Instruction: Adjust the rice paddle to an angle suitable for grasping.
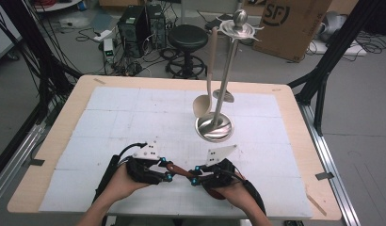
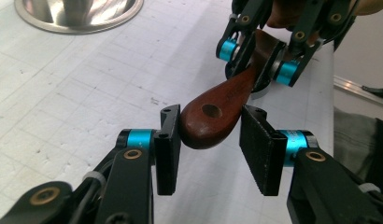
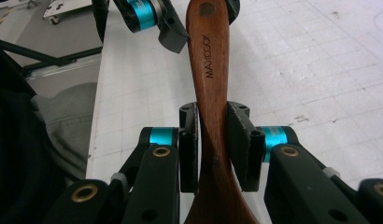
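Note:
A dark brown wooden utensil (image 1: 180,170) with a hole in its handle end is held level just above the table's near edge, between both hands. My right gripper (image 3: 213,112) is shut on its narrow neck (image 3: 213,135); the wider bowl end runs under that hand. My left gripper (image 2: 210,114) is shut on the rounded handle end (image 2: 208,121), with a pad against each side. In the high view the left gripper (image 1: 165,169) and right gripper (image 1: 195,175) face each other, tips close together.
A metal utensil stand (image 1: 224,80) on a round base (image 1: 213,127) rises right of the table's middle, with a beige ladle (image 1: 210,66) and a metal utensil (image 1: 226,96) hanging from it. White mat (image 1: 111,122) covers the table. A stool (image 1: 187,36) and a cardboard box (image 1: 294,23) stand beyond.

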